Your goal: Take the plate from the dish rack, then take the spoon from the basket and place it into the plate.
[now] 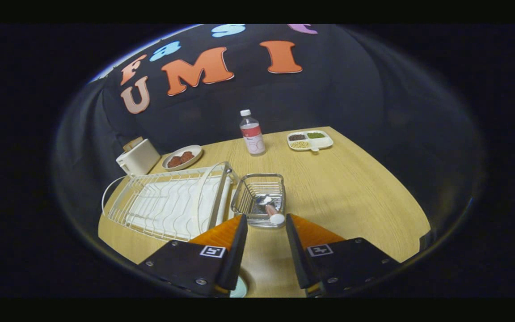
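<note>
Your gripper [266,221] hung over the near edge of the table [351,197] with its two fingers wide apart and nothing held between them, and a bit of the pale plate [241,288] peeked out low down between the fingers. Just ahead of the fingertips sat the wire basket [259,199] with the spoon [270,210] lying inside it, and the white dish rack [172,201] stood touching the basket's left side. Farther back, along the far edge, you had a toaster [138,156], a dish of brown food [182,158], a bottle [252,133] and a little tray [310,140] with three foods.
</note>
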Tool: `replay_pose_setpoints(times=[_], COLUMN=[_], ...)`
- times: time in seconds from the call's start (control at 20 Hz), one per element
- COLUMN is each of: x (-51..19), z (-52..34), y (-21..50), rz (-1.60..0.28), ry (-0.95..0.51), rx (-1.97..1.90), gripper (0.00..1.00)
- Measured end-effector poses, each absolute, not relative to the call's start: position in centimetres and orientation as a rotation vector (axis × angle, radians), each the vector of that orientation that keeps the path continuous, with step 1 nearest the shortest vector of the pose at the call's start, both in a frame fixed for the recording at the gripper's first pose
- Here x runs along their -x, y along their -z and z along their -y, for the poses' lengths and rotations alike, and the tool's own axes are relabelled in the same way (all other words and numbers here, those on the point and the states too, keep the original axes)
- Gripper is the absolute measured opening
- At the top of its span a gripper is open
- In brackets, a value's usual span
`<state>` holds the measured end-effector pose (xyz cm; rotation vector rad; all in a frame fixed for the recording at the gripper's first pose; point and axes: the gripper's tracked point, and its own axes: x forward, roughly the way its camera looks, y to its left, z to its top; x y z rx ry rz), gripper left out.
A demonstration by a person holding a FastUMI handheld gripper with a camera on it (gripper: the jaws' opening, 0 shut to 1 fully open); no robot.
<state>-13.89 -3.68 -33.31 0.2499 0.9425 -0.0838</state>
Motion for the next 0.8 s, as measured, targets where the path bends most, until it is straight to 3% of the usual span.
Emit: replay_pose_setpoints(times=[0.45,0.8], x=[12.2,11.5], z=[3.0,2.6], y=[33.4,29.3], rz=[-0.871,-0.837], ry=[0.055,0.009], rx=[-0.142,-0.177], gripper=[0.16,0.12])
